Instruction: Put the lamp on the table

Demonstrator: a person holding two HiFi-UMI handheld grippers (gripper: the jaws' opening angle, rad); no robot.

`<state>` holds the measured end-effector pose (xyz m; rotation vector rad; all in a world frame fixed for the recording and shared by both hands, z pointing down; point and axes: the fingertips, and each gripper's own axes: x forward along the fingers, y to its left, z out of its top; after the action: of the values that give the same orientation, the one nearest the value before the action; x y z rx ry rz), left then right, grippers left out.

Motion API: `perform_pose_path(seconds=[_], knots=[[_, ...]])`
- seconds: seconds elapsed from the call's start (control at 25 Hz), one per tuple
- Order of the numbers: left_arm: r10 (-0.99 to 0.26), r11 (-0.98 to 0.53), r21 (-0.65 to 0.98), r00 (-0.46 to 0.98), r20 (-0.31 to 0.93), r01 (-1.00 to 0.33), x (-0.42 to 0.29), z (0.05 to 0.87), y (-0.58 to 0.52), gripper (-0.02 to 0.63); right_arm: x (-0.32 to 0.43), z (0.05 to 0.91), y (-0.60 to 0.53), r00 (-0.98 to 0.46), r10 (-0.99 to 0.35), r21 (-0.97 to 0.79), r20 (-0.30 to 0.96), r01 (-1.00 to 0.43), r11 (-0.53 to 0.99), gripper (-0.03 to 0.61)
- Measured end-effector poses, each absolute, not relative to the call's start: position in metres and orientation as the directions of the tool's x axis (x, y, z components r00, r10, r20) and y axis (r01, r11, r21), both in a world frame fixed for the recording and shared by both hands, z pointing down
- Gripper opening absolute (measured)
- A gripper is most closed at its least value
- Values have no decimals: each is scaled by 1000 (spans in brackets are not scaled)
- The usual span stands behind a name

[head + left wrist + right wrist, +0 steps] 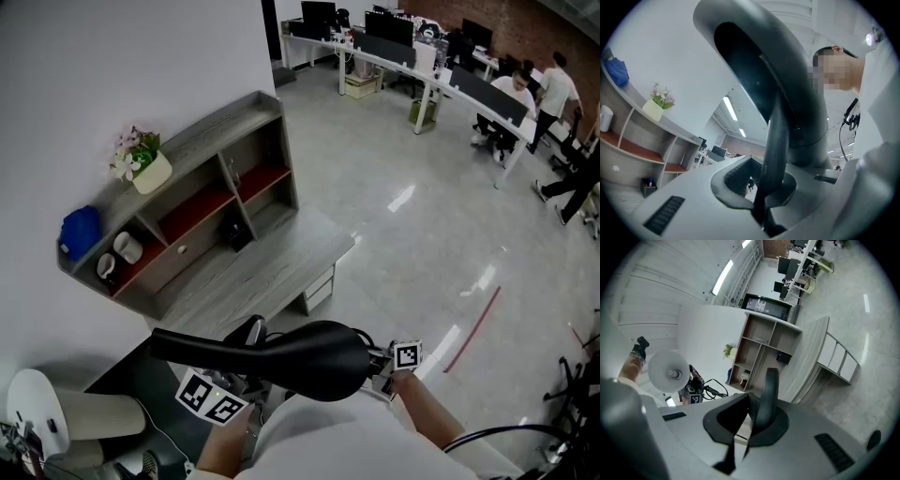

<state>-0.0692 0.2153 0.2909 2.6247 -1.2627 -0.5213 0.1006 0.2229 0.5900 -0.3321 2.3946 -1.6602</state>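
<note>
A black lamp (281,356) with a long flat head hangs in front of me, low in the head view, carried between both grippers. My left gripper (225,394) is shut on the lamp (773,136), whose dark curved body fills the left gripper view. On the lamp's right end, my right gripper (394,361) is also shut, and a thin black edge of the lamp (766,397) stands between its jaws. The grey wooden table (281,267) with a shelf unit lies ahead and below, against the white wall; it also shows as the table (813,352) in the right gripper view.
On the shelf unit stand a flowerpot (145,169), a blue object (80,230), white cups (127,248) and a small black item (234,230). A white round object (33,403) sits at the lower left. People sit at office desks (511,94) far right. A red strip (473,328) marks the floor.
</note>
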Motion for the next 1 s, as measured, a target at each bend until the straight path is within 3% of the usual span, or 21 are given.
perform_pose_path(seconds=[0.28, 0.6, 1.0], knots=[[-794, -608, 305, 559, -239, -733, -55, 290, 227, 8, 115, 589, 230, -959, -278, -940, -58, -41, 339, 20], [-814, -580, 302, 524, -249, -757, -29, 295, 241, 8, 150, 612, 235, -973, -231, -928, 24, -108, 358, 20], [-836, -549, 325, 497, -234, -770, -10, 311, 242, 8, 171, 624, 243, -978, -204, -933, 40, -110, 343, 20]])
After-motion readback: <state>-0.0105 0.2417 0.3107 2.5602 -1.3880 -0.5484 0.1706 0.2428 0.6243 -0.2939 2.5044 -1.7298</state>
